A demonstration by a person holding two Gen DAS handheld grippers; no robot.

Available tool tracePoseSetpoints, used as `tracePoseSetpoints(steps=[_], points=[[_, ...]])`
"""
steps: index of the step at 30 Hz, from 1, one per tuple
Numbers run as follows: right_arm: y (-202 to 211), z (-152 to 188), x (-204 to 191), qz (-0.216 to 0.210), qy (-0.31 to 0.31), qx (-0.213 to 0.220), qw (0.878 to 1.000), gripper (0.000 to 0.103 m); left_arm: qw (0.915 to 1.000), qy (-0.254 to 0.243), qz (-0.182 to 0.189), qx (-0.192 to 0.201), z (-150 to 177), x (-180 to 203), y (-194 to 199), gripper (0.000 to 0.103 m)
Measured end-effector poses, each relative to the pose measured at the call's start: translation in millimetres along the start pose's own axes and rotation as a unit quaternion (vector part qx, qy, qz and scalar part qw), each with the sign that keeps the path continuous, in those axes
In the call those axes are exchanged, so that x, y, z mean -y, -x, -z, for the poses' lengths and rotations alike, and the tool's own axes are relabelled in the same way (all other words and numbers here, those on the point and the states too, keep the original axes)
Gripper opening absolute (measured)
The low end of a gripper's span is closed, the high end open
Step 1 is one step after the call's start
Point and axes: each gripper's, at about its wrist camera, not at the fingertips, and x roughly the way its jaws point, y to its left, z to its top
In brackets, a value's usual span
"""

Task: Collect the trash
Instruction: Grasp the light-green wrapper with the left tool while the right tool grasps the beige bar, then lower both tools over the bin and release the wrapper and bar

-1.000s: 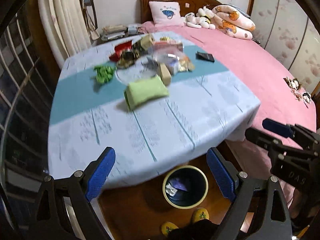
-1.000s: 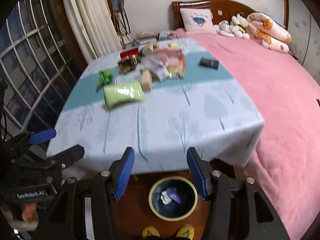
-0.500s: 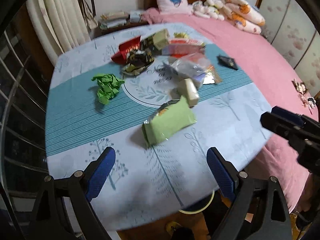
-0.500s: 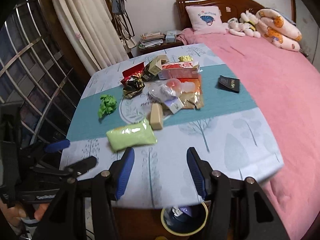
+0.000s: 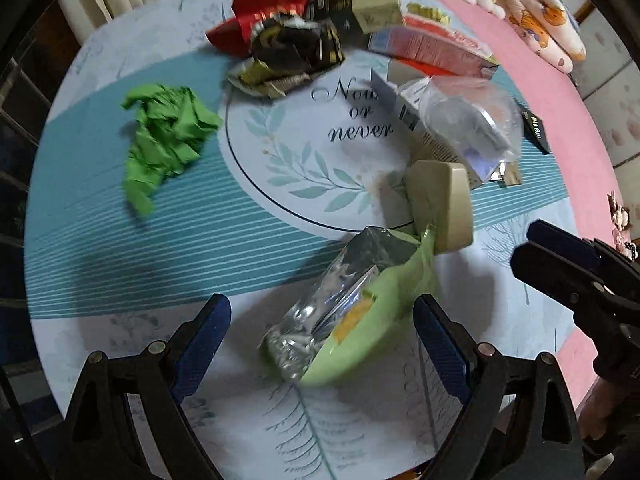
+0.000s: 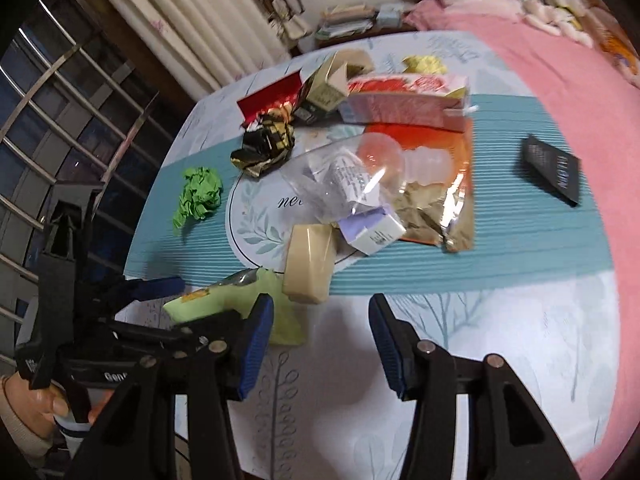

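Trash litters a table (image 5: pixel 100 288) covered in a blue-and-white cloth, with both grippers above its near edge.

From the left: crumpled green paper (image 5: pixel 166 140), a crushed black-and-gold wrapper (image 5: pixel 292 52) before a red packet (image 5: pixel 260 8), a clear plastic bag (image 6: pixel 352 176), a beige box (image 5: pixel 442 204) and a black card (image 6: pixel 552 168). The left gripper (image 5: pixel 322 338) stands wide open around a light-green foil pouch (image 5: pixel 352 316) without pressing it. The right gripper (image 6: pixel 320 344), empty over bare cloth, is closing its jaws.
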Motion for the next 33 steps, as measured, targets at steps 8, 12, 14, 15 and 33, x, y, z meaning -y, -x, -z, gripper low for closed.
tracePoseSetpoints(steps=[8,12,14,15,33], points=[[-37.2,-21.6,4.0,-0.033,-0.012,-0.047,0.998,0.050,0.9986,0.052,0.011,-0.003,-4.2,-4.1,-16.4,0.057],[-49.2,-26.4,-1.7,-0.033,-0.014,-0.057,0.998,0.050,0.9983,0.057,-0.007,0.008,0.6,-5.0,-13.5,0.025],[-53.0,-28.0,-4.3,-0.031,-0.013,-0.059,0.998,0.047,0.9972,0.072,-0.010,0.019,8.3,-8.4,-9.5,0.018],[-54.9,-28.5,-5.3,-0.027,-0.012,-0.060,0.998,0.045,0.9965,0.080,-0.011,0.024,12.7,-9.7,-7.2,0.015],[9.9,13.3,-21.5,-0.026,-0.020,-0.021,0.999,0.027,0.9883,0.104,0.042,0.103,78.6,-9.1,90.3,0.006]])
